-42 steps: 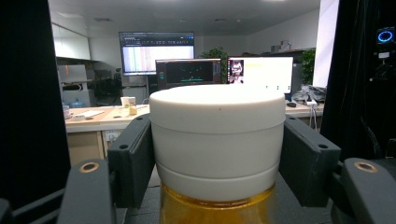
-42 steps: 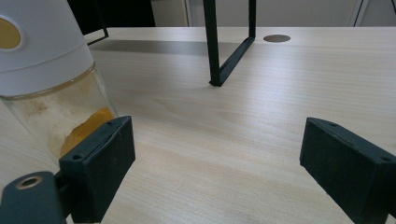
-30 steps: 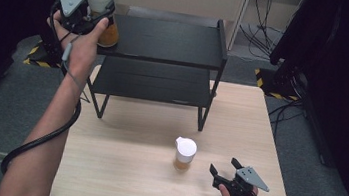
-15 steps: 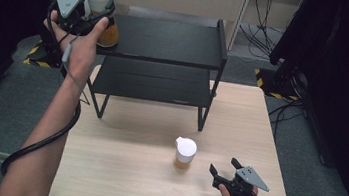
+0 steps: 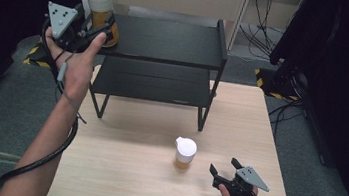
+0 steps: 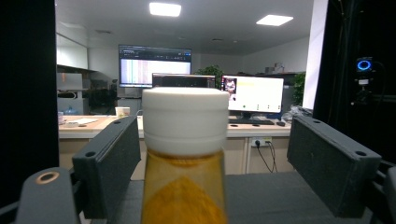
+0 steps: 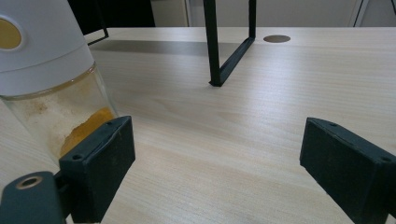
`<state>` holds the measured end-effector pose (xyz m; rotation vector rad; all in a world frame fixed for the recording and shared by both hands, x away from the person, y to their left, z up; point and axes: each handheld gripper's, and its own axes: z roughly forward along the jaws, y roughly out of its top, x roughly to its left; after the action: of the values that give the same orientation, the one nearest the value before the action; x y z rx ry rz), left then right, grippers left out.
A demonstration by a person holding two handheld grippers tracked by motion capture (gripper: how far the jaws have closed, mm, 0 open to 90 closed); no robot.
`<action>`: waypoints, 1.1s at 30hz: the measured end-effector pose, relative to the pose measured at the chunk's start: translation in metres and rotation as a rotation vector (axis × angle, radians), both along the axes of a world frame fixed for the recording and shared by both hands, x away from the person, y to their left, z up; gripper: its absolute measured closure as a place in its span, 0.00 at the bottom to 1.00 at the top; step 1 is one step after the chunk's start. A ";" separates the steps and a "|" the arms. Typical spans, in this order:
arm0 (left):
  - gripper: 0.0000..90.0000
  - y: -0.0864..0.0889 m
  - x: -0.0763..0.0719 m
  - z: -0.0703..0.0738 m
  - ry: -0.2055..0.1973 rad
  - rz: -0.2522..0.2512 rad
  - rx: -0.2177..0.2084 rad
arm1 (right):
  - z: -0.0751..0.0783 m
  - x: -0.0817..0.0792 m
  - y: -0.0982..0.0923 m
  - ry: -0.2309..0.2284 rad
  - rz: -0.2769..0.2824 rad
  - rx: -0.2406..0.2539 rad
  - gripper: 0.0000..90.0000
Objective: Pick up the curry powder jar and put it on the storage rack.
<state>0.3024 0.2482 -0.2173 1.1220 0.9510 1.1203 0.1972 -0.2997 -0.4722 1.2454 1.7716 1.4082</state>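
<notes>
Where left tongs [image 5: 101, 29] gape; jar [image 5: 101, 12] upright, lid up

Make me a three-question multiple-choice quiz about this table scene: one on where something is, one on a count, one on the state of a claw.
1. Where does the tall jar with the white lid stand?
A. on the rack's top shelf
B. on the table
C. on the floor

2. How many white-lidded jars of orange powder are there?
A. one
B. two
C. three

3. How does the left claw stand?
A. clamped on the jar
C. shut with nothing in it
B. open, jar between its jaws

Answers: 1 A, it sits at the left corner of the black rack; 2 B, the second, short jar stands on the table; 3 B, gaps show beside the jar.
</notes>
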 end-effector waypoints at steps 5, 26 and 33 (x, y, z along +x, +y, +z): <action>0.19 0.000 -0.014 -0.012 -0.016 -0.027 0.022 | 0.000 0.000 0.000 0.001 0.000 0.001 0.12; 0.19 -0.001 -0.053 -0.092 0.015 -0.123 0.020 | -0.001 -0.001 0.000 -0.004 -0.002 0.003 0.12; 0.19 -0.001 -0.064 -0.118 0.034 -0.133 0.027 | -0.001 -0.001 0.000 -0.004 -0.002 0.000 0.12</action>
<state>0.2384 0.2476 -0.3357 1.2118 0.8767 1.0109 0.1964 -0.2996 -0.4727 1.2434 1.7670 1.4087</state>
